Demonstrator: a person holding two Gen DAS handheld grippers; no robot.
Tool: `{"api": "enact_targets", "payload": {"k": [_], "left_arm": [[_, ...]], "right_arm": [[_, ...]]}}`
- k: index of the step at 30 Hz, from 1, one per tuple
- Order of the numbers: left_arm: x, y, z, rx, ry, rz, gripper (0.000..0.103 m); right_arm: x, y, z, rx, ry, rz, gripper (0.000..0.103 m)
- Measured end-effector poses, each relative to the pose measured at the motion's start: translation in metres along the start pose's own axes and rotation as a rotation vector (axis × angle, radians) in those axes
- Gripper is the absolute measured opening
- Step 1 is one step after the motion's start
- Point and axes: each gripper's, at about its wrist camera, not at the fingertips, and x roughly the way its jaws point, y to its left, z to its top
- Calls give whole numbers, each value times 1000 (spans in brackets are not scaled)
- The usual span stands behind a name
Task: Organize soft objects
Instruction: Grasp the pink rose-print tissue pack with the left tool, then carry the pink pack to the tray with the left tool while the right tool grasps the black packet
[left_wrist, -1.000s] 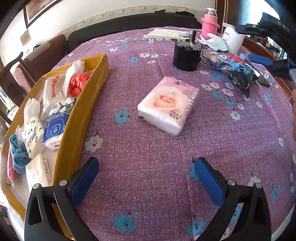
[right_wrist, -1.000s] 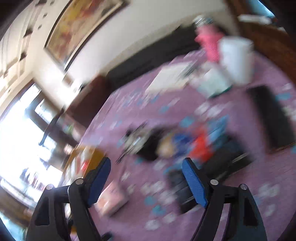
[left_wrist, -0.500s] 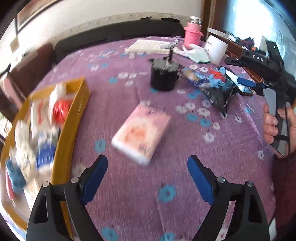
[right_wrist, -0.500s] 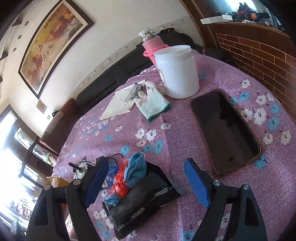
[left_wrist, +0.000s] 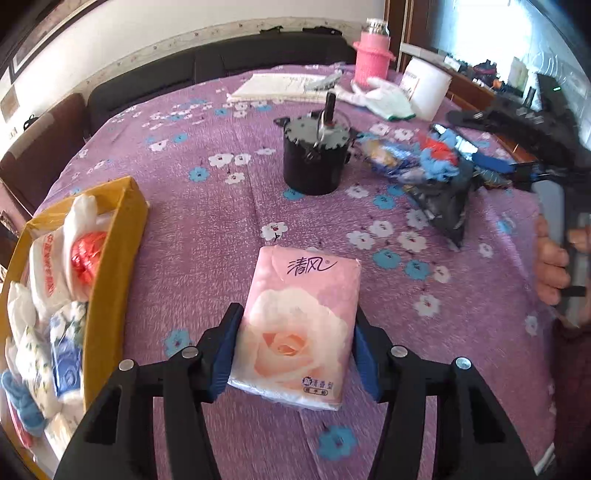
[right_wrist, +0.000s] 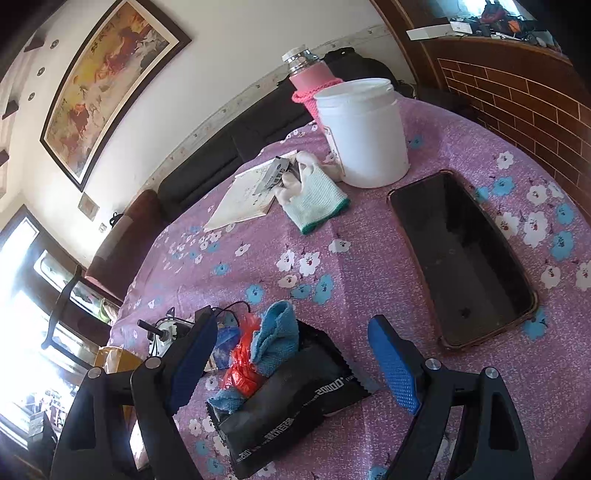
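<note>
A pink tissue pack (left_wrist: 306, 295) with a rose print lies on the purple flowered tablecloth, between the blue pads of my left gripper (left_wrist: 295, 321). Its jaws are closing, and both pads touch the pack's sides. To the left stands a yellow box (left_wrist: 110, 266) holding several tissue packs, bags and a blue cloth. My right gripper (right_wrist: 291, 325) hangs open over a black packet (right_wrist: 291, 402). A blue cloth (right_wrist: 277, 336) and a red plastic bag (right_wrist: 243, 362) are bunched at the packet's far end. Neither pad touches any of them.
A black round pot (left_wrist: 314, 155) stands mid-table beyond the tissue pack. At the back are a white jar (right_wrist: 364, 136), a pink bottle (right_wrist: 310, 81), a white glove (right_wrist: 314, 199) and a booklet (right_wrist: 243, 199). A dark phone (right_wrist: 461, 258) lies right of the packet. A hand (left_wrist: 554, 266) holds the right gripper.
My left gripper has come up to the tissue pack and its jaws have narrowed from wide open onto the pack's sides. The right gripper swung down over the black packet, then held still.
</note>
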Motion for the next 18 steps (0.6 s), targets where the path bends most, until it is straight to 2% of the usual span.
{"api": "enact_targets", "payload": {"k": [2,4,7,9,12,13,15,18], "left_arm": [[-16,-2,-8,-20,-27,-14,55],[-32,1,-16,-40,-55,-25,55],[-49,12,-26,-81,-72,-30,55],[-59,24,-35,-121,-82,-40,55],[-77,40,-49,-168,-104,-55,56],[-84,47,-55,-182,-113,-62,56],[-93,58,-64,-201,-129,-71,56],[-105,75,-76,-235,-153,-87,56]], "right_arm": [[10,6,-2,-25,30,22,87],[25,12,-8,-48,110,79,88],[46,25,-26,-67,284,252,88],[45,39,-40,-123,328,302,88],[47,56,-65,-115,451,499,89],[45,58,-70,-113,468,522,89],[33,60,-78,-103,464,523,89],[8,56,-79,-89,373,406,89]]}}
